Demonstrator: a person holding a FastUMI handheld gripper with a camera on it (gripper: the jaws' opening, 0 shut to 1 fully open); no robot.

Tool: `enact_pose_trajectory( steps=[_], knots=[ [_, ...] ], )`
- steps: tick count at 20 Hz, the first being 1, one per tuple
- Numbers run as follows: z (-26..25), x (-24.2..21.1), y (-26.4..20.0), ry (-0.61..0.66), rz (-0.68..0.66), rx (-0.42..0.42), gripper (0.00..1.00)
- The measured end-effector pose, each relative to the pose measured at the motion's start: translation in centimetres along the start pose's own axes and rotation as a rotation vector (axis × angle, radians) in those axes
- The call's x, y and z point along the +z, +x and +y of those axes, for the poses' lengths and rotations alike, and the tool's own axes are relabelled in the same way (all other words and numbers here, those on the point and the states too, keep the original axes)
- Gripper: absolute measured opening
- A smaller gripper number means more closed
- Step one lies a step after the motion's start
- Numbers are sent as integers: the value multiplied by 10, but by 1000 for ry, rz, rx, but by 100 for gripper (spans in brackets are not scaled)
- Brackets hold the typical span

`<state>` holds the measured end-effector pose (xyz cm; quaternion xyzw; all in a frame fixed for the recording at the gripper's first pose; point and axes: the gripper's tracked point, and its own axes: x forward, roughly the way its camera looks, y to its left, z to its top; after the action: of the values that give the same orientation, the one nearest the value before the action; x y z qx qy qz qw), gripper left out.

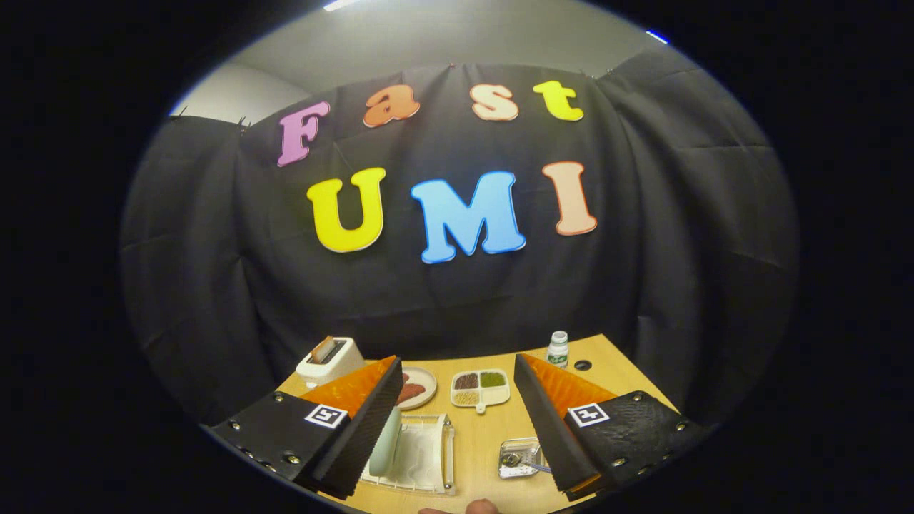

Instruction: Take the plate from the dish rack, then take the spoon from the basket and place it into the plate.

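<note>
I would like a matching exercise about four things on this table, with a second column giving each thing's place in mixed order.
Things:
1. plate
2. spoon
3. toaster
4. bottle

Places:
A. at the table's far edge, beyond the right finger of the open claw
B. standing on edge in the dish rack
C. in the small metal basket
D. at the far corner, beyond the left finger

Pairs: 1-B, 2-C, 3-D, 4-A
</note>
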<state>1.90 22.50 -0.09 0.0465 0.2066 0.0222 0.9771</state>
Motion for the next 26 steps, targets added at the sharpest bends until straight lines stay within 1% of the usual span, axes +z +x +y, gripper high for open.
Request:
enact_pose_trajectory(
  steps=[4,5,8,11,17,20,22,23,24,25,26],
  knots=[
    [36,-55,22,2,220,39,97],
    [42,-61,26,-6,247,44,97],
    [57,-69,36,-20,273,45,97],
    [65,-82,45,-44,321,26,97],
    [77,-122,71,-92,464,-63,97],
    [71,-136,85,-124,506,-155,97],
    [72,-142,93,-142,521,-206,95],
    [69,-144,96,-168,528,-247,94],
    [67,-149,99,-189,541,-275,89],
    [64,-152,100,-208,559,-313,81],
    [62,-158,101,-229,577,-346,79]
  ],
)
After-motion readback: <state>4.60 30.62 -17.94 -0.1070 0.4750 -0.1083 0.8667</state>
